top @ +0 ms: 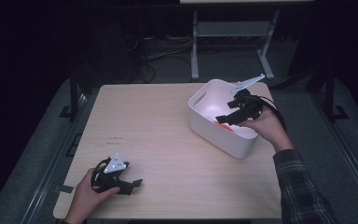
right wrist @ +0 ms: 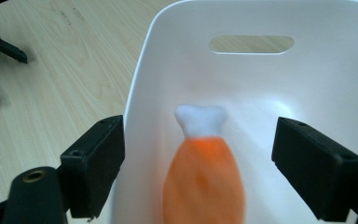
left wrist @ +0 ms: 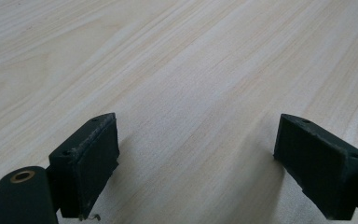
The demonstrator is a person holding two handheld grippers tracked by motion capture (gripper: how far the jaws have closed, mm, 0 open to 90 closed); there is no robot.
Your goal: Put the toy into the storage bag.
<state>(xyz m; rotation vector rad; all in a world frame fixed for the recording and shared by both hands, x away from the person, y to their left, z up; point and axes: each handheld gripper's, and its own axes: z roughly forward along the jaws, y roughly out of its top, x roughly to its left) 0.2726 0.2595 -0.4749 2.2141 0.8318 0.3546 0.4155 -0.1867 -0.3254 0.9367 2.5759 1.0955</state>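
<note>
The right tongs (top: 228, 117) hang over the open top of the white plastic bin with slotted handles (top: 200, 122), which stands on the pale wood-grain surface (top: 158, 140) toward its far right side. In the right gripper view the jaws stand wide apart and grip nothing. Between them — blurred, so it may be moving — is an orange toy drumstick with a white bone end (right wrist: 204, 172), inside the bin (right wrist: 335, 93) near its floor, bone end pointing toward the far handle slot. It touches neither jaw. Judging by that gap and the blur, the drumstick is probably being dropped into the bin rather than picked out (though the pictures cannot settle it).

The left tongs (top: 133, 183) rest low at the near left of the surface, well apart from the bin — likely parked there to leave the other hand room. Their jaws also stand wide open over bare wood (left wrist: 191, 70), holding nothing.
</note>
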